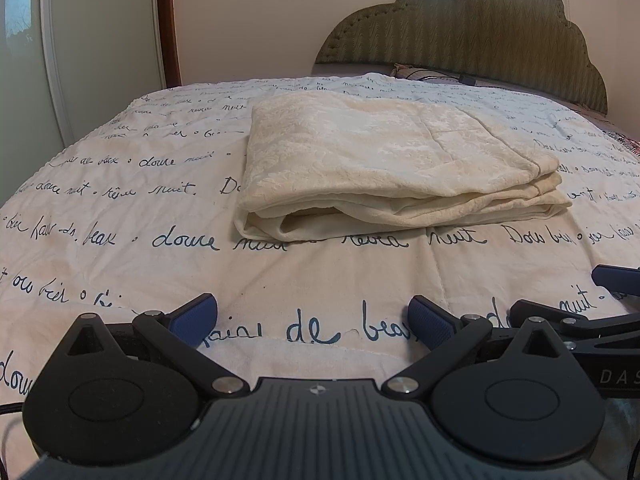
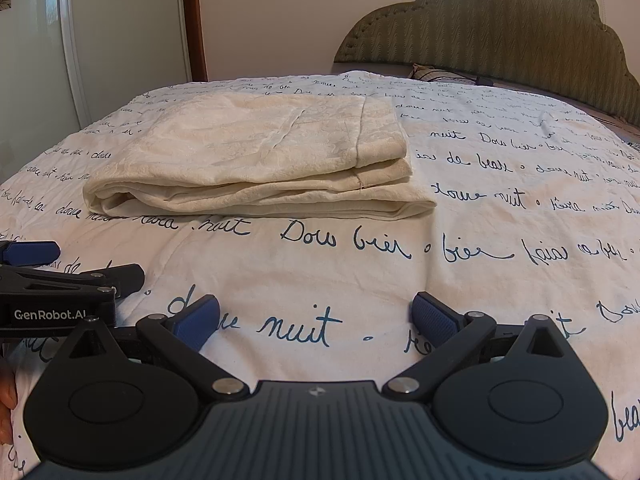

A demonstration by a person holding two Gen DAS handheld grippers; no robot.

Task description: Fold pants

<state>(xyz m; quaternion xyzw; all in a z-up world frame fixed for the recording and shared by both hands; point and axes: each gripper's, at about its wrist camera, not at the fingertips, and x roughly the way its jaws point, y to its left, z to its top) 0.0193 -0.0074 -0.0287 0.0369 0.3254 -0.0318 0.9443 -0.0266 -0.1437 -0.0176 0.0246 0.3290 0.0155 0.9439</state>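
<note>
Because the cream pants [image 1: 384, 164] already lie as a compact stack of layers in the middle of the bed [image 1: 120, 208], we judge the folding essentially done. We hold our left tool [image 1: 312, 320] low over the quilt, well short of the bundle, its blue pads spread wide and gripping nothing. Our right tool [image 2: 316, 318] sits just beside it, likewise spread and empty. Both hang back, we think, so the stack stays undisturbed, its open edges facing us and the headboard [image 1: 480, 36] beyond.
</note>
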